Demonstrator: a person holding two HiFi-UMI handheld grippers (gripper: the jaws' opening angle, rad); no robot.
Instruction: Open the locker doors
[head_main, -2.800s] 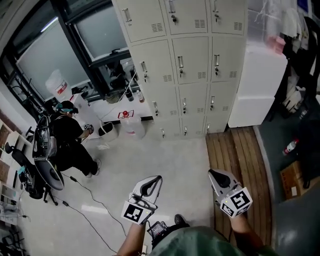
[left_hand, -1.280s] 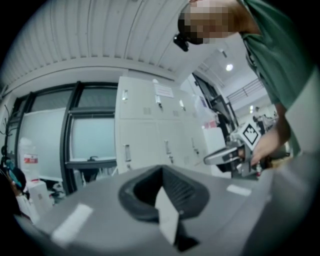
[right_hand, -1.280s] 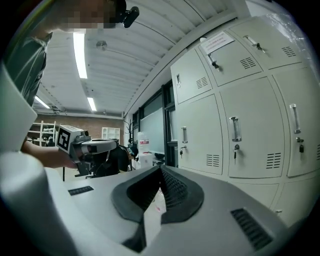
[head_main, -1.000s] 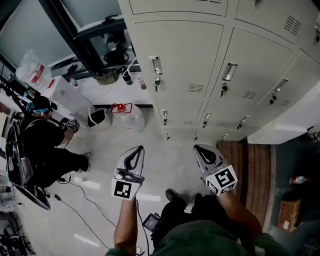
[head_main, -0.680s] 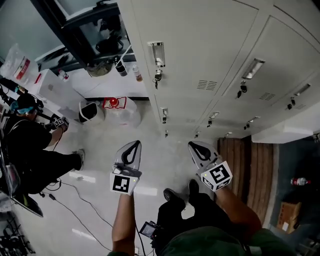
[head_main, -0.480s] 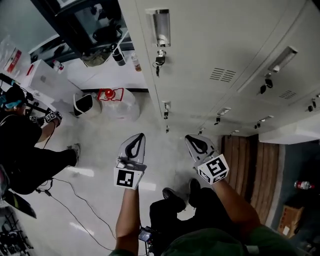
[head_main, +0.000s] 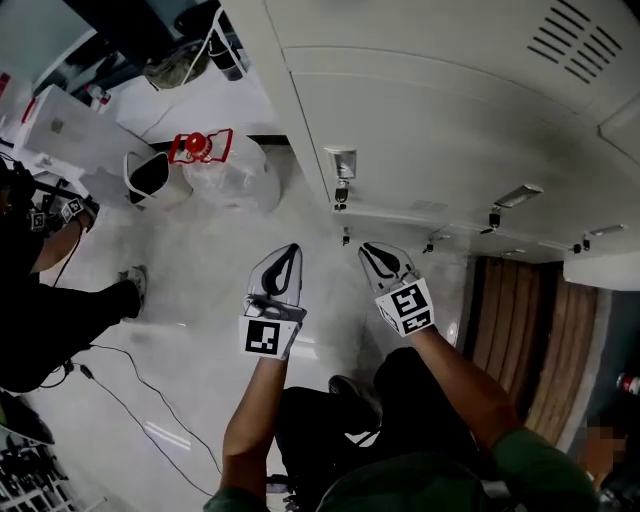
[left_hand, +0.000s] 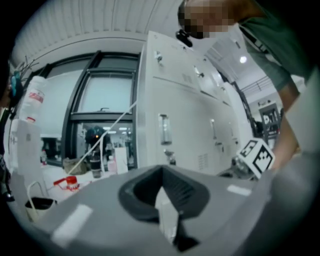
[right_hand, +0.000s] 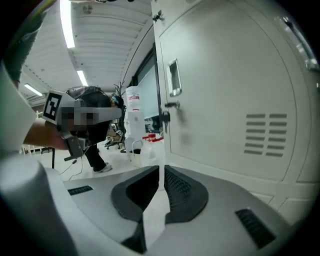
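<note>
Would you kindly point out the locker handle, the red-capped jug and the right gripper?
locker handle (head_main: 341, 164), head view, its metal plate.
red-capped jug (head_main: 236, 178), head view, its clear body.
right gripper (head_main: 370, 252), head view, tip of its shut jaws.

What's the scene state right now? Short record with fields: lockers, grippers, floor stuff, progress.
lockers: grey locker bank, every visible door shut
nearest handle: metal handle with a lock below it, untouched
left gripper: left gripper jaws together, empty, short of the doors
right gripper: right gripper jaws together, empty, beside the left one, not touching a door
floor: clear water jug with a red cap, white bucket next to it
bystander: person in black at the left edge
progress: no door opened yet
</note>
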